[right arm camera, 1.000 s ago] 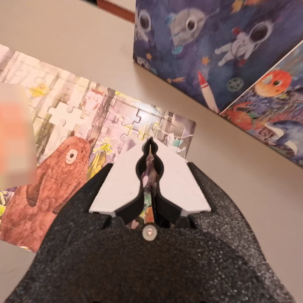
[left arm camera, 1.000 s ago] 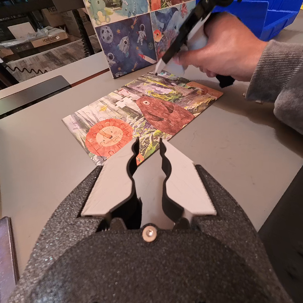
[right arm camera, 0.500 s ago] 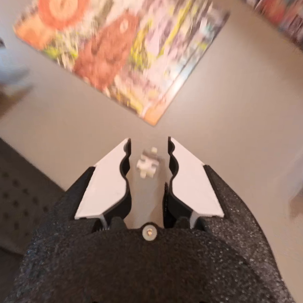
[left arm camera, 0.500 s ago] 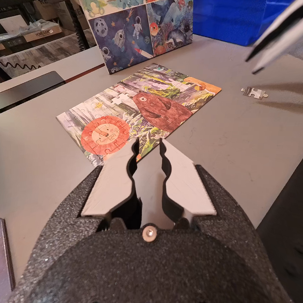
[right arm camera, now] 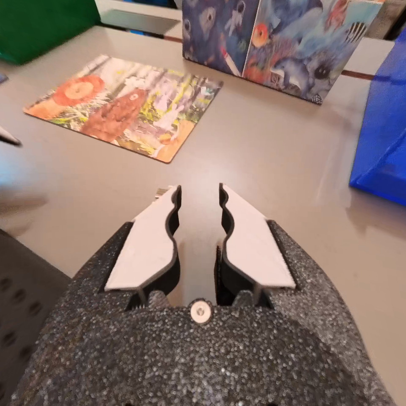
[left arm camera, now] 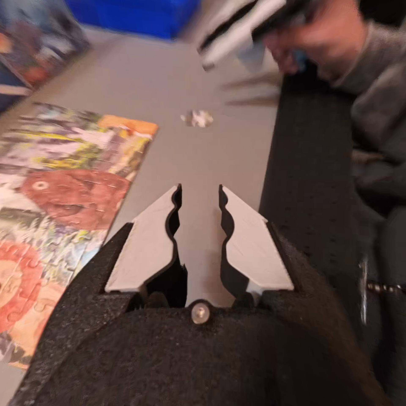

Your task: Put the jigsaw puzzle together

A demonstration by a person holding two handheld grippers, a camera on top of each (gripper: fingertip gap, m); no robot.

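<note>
the puzzle [right arm camera: 123, 107] lies flat on the grey table [right arm camera: 252, 142], assembled into a rectangle that shows an orange lion, a brown bear and pale forest shapes. in the left wrist view the puzzle [left arm camera: 66, 175] fills the left side, its orange corner pointing toward the table's middle. both views are motion-blurred, so any gaps in the picture cannot be judged.

one loose piece [left arm camera: 197, 118] lies on the bare table, apart from the puzzle's orange corner and ahead of the left gripper [left arm camera: 200, 186]. in the right wrist view a small part of a piece [right arm camera: 161, 191] shows just past the tip of the near finger, mostly hidden behind it.

the left gripper hangs over the table beside the puzzle's edge, jaws parted with a clear gap and nothing between them. the right gripper [right arm camera: 200, 186] is likewise parted and empty, with bare table showing between its fingers. in the left wrist view the right gripper [left arm camera: 224, 41] appears blurred at the top, held by a hand [left arm camera: 318, 44] in a grey sleeve.

behind the puzzle stands the illustrated box [right arm camera: 274, 44]. a blue bin [right arm camera: 386, 136] sits on the right of the table and a green bin [right arm camera: 39, 24] at the far left. a black perforated pad [left arm camera: 307, 175] lies along the table's near edge.
</note>
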